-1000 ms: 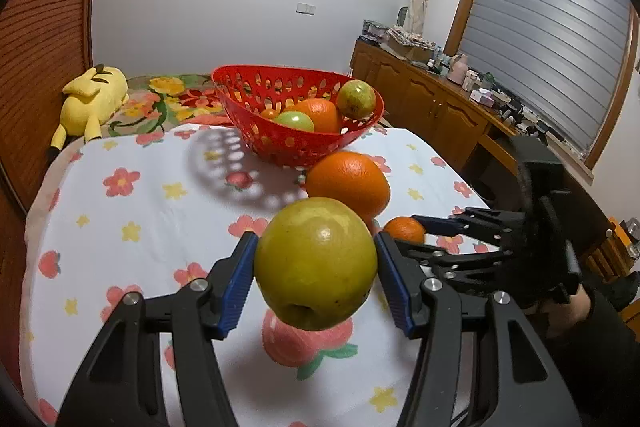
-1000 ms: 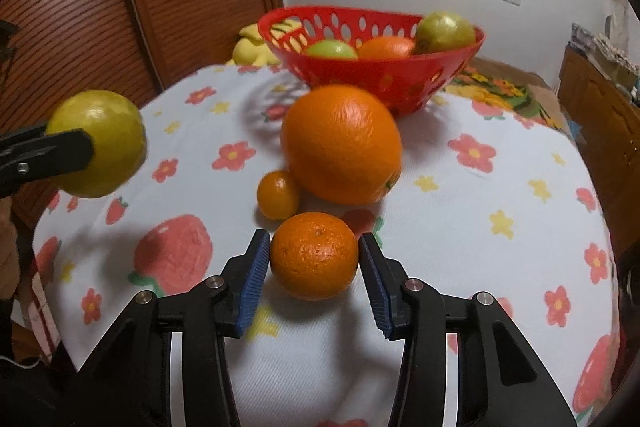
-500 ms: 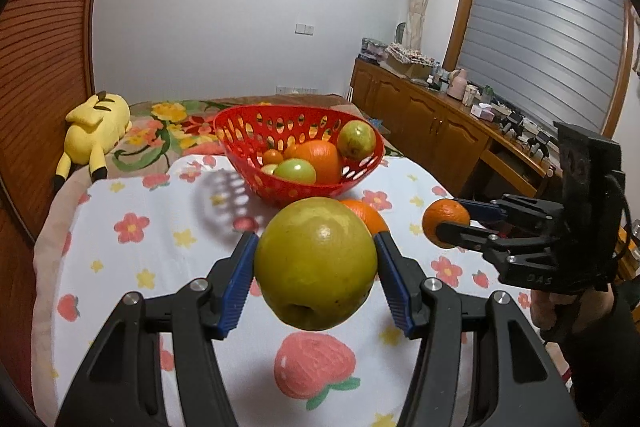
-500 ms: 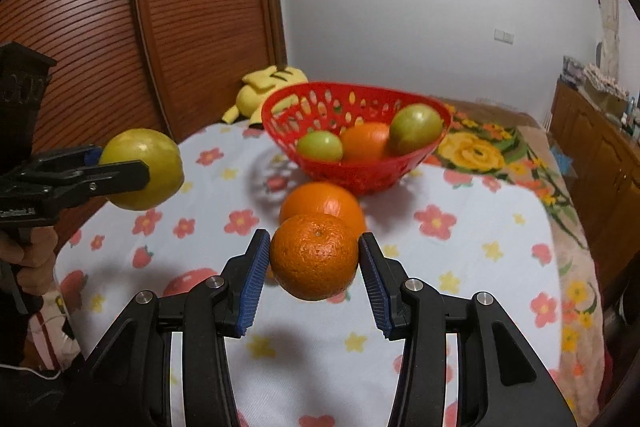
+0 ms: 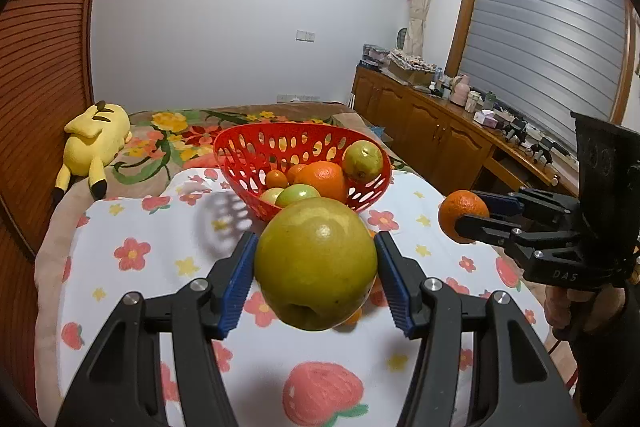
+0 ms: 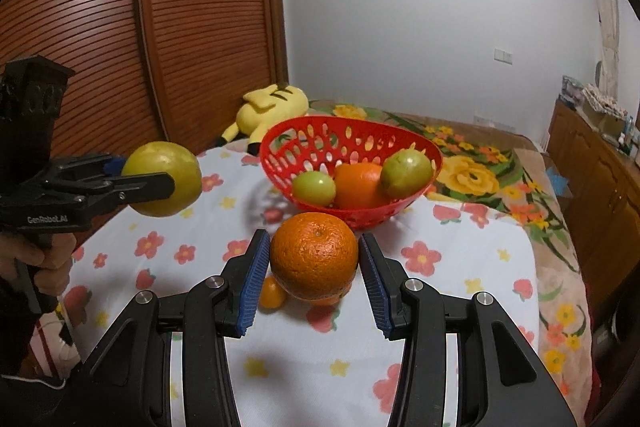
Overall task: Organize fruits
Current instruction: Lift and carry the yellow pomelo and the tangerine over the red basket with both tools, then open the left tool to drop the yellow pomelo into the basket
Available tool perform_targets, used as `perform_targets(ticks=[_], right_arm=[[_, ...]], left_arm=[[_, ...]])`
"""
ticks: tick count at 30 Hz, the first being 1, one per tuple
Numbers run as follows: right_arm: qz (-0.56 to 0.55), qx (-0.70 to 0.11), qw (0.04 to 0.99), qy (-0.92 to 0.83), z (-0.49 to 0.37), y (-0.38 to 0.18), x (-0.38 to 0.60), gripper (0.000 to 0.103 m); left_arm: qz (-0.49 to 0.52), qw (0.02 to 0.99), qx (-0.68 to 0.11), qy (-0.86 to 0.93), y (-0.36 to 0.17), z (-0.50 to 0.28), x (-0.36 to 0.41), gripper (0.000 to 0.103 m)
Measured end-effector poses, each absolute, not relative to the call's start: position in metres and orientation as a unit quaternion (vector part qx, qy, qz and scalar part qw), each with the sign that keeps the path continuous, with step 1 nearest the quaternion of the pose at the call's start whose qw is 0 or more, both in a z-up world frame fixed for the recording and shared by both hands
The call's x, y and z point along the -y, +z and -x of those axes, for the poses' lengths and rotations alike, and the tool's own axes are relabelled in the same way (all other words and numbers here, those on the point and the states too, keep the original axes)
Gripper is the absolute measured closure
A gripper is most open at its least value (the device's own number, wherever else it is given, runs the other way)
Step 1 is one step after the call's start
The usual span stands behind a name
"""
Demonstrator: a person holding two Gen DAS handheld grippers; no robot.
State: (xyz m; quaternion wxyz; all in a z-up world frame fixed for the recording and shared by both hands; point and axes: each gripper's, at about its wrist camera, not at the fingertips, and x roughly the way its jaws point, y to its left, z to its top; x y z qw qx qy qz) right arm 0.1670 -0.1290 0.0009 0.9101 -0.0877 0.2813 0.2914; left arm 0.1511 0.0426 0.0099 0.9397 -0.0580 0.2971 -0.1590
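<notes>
My left gripper (image 5: 316, 243) is shut on a large yellow-green fruit (image 5: 316, 267), held in the air over the flowered tablecloth (image 5: 132, 255). My right gripper (image 6: 314, 239) is shut on an orange (image 6: 314, 255), also off the table. Each view shows the other gripper: the right gripper (image 5: 468, 223) with its orange (image 5: 456, 215), the left gripper (image 6: 160, 181) with its fruit (image 6: 164, 163). Ahead stands a red perforated basket (image 5: 256, 147) holding green fruits (image 6: 406, 167) and an orange (image 6: 360, 187). A small orange fruit (image 6: 272, 293) lies on the cloth below my right gripper.
A yellow plush toy (image 5: 96, 139) lies beyond the table at the left, on a flowered bedspread (image 6: 476, 171). Wooden slatted doors (image 6: 180, 27) stand at the left; a wooden sideboard (image 5: 440, 139) with clutter runs along the right. A hand (image 6: 36, 259) grips the left handle.
Both grippers have risen with their fruit. The right one lifted its orange off the cloth, away from the large orange and the small fruit beside it.
</notes>
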Motion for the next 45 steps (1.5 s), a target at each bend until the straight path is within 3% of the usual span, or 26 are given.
perform_targets(ticks=[23,45], right_arm=[[0.105,-0.299,0.889,0.331,-0.267,0.000,0.107,0.057],[0.119,-0.312,0.877,0.345,-0.320,-0.005,0.094,0.057]], left_arm=[[0.039,0.930,-0.336,-0.140,0.008,-0.264,-0.031,0.045],[0.044,0.910,-0.393,-0.121,-0.032,-0.330,-0.031,0.044]])
